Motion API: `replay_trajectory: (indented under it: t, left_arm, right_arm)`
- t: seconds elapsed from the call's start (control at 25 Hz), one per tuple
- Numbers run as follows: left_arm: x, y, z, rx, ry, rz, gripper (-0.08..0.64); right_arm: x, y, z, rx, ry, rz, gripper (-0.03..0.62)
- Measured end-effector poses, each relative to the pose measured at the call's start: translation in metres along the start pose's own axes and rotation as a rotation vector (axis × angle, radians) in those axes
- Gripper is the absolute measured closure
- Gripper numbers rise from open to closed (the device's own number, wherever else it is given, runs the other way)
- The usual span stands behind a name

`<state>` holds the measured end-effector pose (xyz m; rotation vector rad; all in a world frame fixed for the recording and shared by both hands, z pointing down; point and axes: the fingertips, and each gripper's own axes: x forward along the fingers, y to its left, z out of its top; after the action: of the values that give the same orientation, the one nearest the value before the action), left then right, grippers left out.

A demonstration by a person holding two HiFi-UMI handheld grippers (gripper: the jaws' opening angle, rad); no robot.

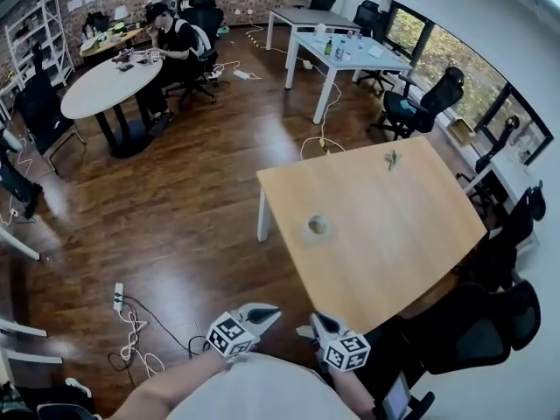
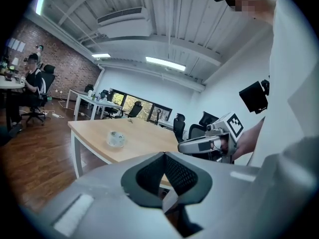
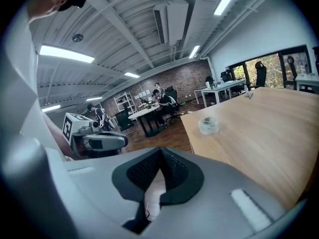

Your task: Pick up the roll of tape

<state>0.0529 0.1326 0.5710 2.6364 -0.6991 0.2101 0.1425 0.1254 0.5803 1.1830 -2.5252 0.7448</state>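
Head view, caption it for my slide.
Left tongs and right tongs, shut and empty, short of the table bearing the roll of tape.

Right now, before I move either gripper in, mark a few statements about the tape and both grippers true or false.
1. The roll of tape lies on the wooden table. True.
2. The right gripper is shut on the tape. False: its jaws are together on nothing, well short of the tape.
3. The left gripper stands wide open. False: its jaws are together, with nothing between them.
4. The tape lies apart from the small object at the table's far end. True.
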Motion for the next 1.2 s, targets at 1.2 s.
replay_trajectory:
  t: [1.2]
  left_arm:
    - [-0.069, 0.191, 0.019, -0.080, 0.042, 0.059, 0.555]
  right_arm:
    - [0.179, -0.004, 0.075, 0.003, 0.030, -0.054, 0.585]
